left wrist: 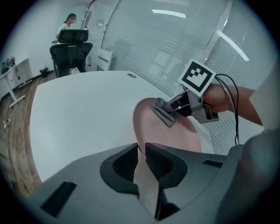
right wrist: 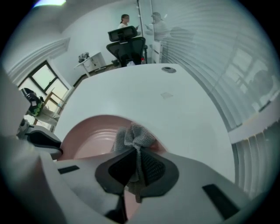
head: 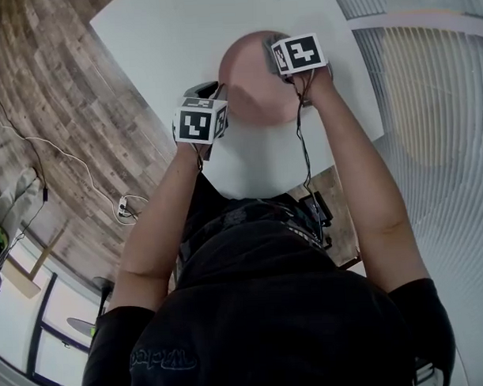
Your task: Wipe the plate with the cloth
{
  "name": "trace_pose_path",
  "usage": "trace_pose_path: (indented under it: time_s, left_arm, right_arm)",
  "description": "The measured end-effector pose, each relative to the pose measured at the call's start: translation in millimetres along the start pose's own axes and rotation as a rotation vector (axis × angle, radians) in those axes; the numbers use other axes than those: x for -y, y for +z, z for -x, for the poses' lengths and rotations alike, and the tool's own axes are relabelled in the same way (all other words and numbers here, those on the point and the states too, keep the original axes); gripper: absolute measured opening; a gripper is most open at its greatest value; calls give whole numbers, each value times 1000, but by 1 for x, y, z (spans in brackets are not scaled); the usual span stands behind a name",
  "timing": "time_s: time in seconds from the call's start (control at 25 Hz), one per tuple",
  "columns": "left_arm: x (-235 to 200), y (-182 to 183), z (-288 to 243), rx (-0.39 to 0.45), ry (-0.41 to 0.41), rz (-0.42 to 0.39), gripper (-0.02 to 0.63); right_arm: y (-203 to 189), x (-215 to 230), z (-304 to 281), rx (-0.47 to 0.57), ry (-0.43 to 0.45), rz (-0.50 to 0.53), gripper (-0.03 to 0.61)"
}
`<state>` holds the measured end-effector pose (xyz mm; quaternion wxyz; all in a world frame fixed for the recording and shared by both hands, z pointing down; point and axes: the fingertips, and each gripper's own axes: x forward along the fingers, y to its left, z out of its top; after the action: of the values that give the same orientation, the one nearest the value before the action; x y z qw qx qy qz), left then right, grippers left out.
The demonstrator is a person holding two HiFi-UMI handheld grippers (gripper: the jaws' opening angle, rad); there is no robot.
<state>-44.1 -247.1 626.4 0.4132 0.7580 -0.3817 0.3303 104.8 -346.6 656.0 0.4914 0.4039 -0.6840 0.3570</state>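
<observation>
White table (head: pixel 165 40), pink plate (head: pixel 250 89), grey cloth (right wrist: pixel 135 136)

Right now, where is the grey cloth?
In the right gripper view, the cloth is pinched by the right gripper, bunched over the right part of the pink plate on the white table.

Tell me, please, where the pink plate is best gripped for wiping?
Probably best: grip the plate by its thin rim at the left edge, coming steeply from above, where the left gripper sits. It lies flat on the table, so only the rim fits between jaws, leaving the middle for the cloth.
</observation>
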Motion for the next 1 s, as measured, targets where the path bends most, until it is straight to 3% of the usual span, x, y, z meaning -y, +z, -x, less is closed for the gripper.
trace_pose_path:
  time_s: [0.16,0.36,0.56,0.8,1.0]
  left_arm:
    - [5,-2,-4,-1,-14,5,67]
    - [7,-2,-5,14,-20,63,65]
    - [4,-3,-5,47,-23,150,55]
    - [1,-3,-7,76,-12,196,47]
    - [-1,1,-8,84,-3,217,37]
  right_arm:
    - [24,-46,-9,64,135,151,37]
    - [16,-111,-10,93,272,373,35]
    - [-19,-152,-6,63,398,419,35]
    - [-62,-166,1,3,463,377,35]
    - [-101,-165,12,-106,498,434,35]
